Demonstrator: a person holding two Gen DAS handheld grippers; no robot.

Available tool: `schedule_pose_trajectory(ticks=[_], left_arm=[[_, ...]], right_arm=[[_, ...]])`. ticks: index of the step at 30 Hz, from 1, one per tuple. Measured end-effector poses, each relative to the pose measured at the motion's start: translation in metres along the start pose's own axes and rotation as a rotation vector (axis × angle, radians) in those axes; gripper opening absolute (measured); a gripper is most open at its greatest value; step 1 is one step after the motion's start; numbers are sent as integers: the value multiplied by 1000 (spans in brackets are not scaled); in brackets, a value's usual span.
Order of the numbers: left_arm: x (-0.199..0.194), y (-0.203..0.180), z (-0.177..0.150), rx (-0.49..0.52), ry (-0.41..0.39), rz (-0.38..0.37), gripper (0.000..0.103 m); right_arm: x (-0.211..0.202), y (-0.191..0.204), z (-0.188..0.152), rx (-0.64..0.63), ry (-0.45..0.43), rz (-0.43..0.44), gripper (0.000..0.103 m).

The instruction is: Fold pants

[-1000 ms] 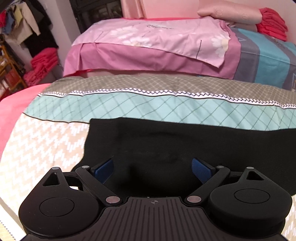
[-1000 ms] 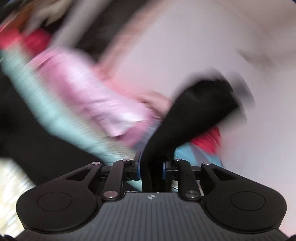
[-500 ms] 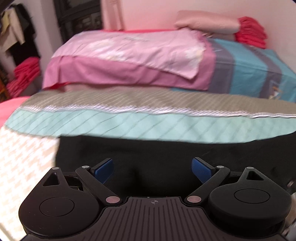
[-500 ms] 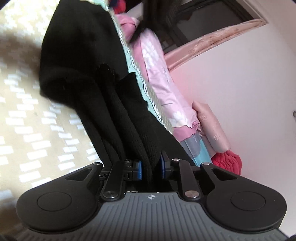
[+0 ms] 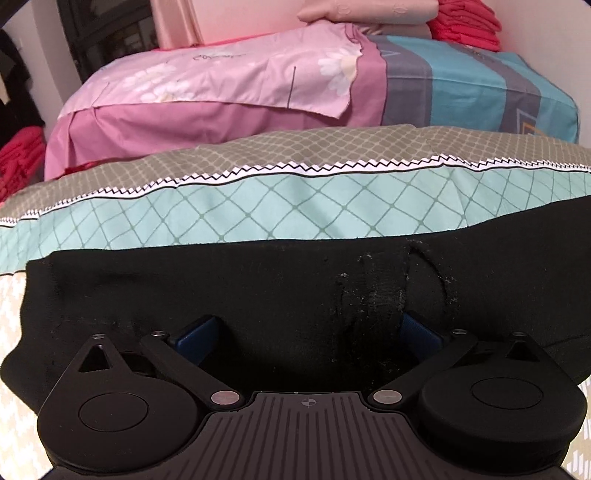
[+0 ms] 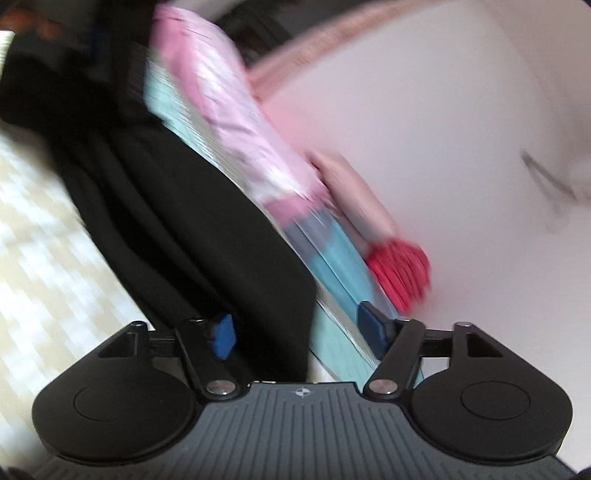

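The black pants (image 5: pixel 258 295) lie flat across the patterned bedspread (image 5: pixel 332 206), with a raised wrinkle (image 5: pixel 384 295) right of centre. My left gripper (image 5: pixel 308 332) hangs low over them, open, its blue pads wide apart and the right pad partly behind the wrinkle. In the blurred right wrist view the pants (image 6: pixel 207 229) run from the upper left down between the fingers. My right gripper (image 6: pixel 297 332) is opening. The cloth lies against its left pad (image 6: pixel 221 336), while its right pad (image 6: pixel 373 328) stands free of it.
Beyond the bedspread a pink floral sheet (image 5: pixel 236 81) lies over blue and grey striped bedding (image 5: pixel 461 81). A beige pillow (image 5: pixel 369 14) and a red folded stack (image 5: pixel 469 26) sit at the back right. Red clothes (image 5: pixel 18 155) are piled at the far left.
The right gripper's jaws, shut on the black pants before, have spread apart and no longer pinch the cloth. The left gripper has dropped closer to the pants and shifted along them to the wrinkle.
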State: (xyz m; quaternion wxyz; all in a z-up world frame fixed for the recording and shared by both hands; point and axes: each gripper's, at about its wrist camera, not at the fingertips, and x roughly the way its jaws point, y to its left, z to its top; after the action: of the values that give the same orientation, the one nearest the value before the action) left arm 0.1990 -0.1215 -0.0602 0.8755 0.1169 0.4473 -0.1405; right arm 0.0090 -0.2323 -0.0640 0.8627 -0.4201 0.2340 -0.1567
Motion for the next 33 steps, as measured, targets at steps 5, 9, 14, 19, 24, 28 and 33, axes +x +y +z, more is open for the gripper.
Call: schedule_pose_trajectory(ticks=[5,9,14,19,24,28,33], left_arm=[[-3,-5,-2,26,-23,27,103],[-3,-7,-2,41,-27,34,103],[-2,-11,1,87,-21,20,103],[-3,-21,1,133,-30,69,103],[-1,-19,5,136,-9,64,103],[-1,-17,4,120,-5,50,103],[-2,-17,4,119,-5,49,103]], right_arm=[[11,-20,3,203,106,5,75],[6,-5,26,69,-50,92,75],[44,-54,-10,278,148,96,85],[14,-34,0,95,39,165,83],[-22,-49,-1,53,-69,277,94],[-32,-79,7,196,-125,401,94],[-4,-105,31,570,-53,467,77]])
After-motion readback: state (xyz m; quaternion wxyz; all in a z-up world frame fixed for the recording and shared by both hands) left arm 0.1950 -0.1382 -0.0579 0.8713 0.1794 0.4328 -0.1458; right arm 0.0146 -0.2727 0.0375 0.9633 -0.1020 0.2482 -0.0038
